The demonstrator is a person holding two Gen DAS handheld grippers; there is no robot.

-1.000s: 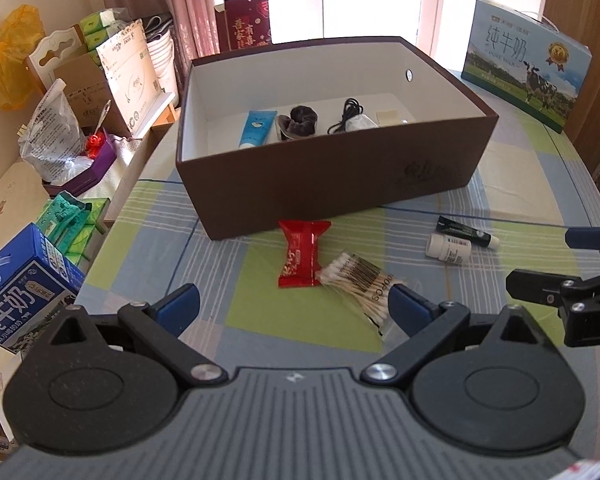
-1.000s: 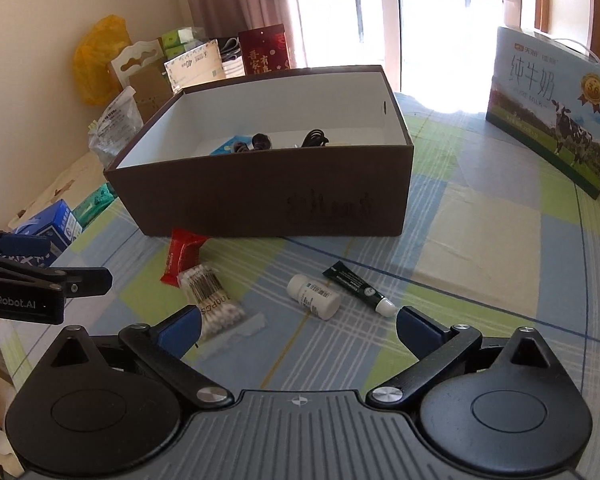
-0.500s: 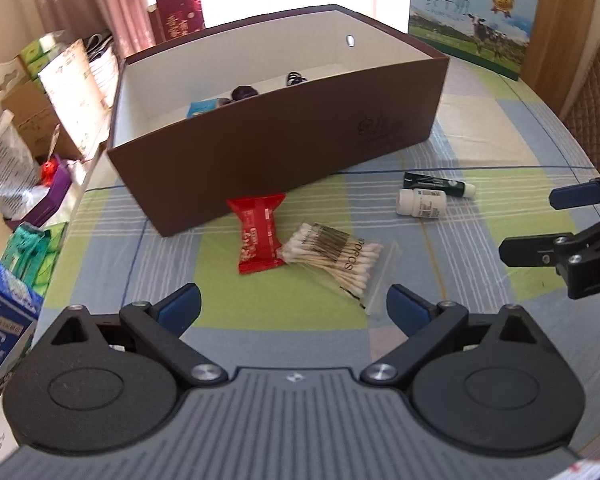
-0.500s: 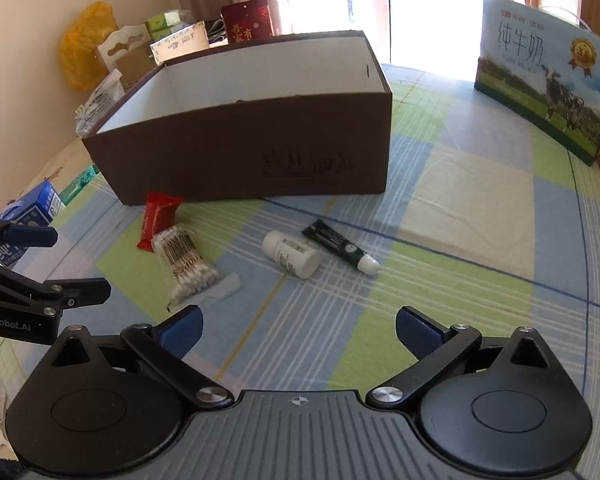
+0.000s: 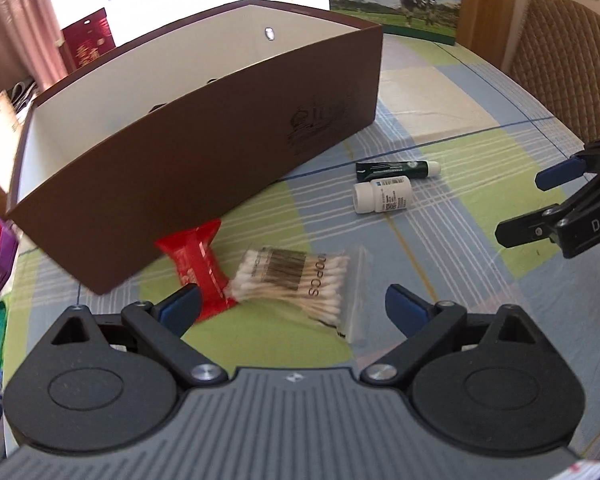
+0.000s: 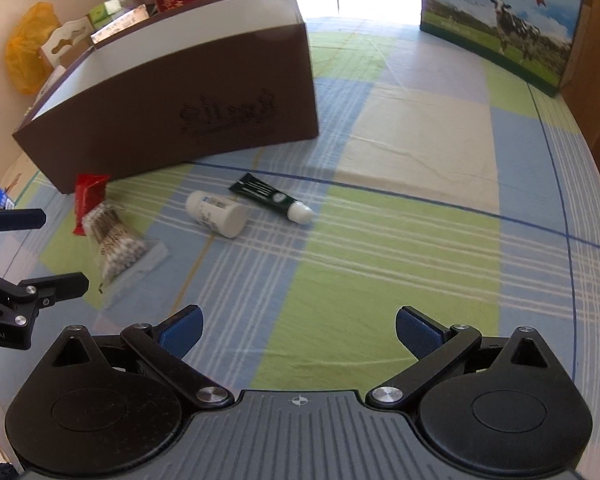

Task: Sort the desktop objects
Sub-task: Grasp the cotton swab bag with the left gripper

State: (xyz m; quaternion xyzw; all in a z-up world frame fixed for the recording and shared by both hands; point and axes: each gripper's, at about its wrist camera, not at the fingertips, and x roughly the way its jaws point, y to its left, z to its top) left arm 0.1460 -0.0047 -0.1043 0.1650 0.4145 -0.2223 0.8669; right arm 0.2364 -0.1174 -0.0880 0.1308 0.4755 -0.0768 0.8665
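On the checked desk [image 6: 400,152], in front of the brown box [image 5: 204,160], lie four loose things: a swab bag [image 5: 296,276], a red packet [image 5: 198,264] touching its left end, a white bottle [image 5: 382,199] on its side farther right, and a dark tube [image 5: 396,169] just behind the bottle. The left tool [image 5: 292,306] hangs low over the swab bag with its blue pads spread wide, gripping nothing; its left pad overlaps the red packet in view, though contact cannot be told. A second ago it sat higher and farther back, looking down into the box; now it has dropped and closed in, so the swabs fill the gap between its fingers and the box's contents are hidden behind the front wall. The right tool [image 6: 298,330] is also released and empty, over bare cloth, with the bottle [image 6: 216,214] and tube [image 6: 270,198] ahead of it. It too has come lower and nearer since before. A milk carton [image 6: 496,20] stands at the desk's far right edge.
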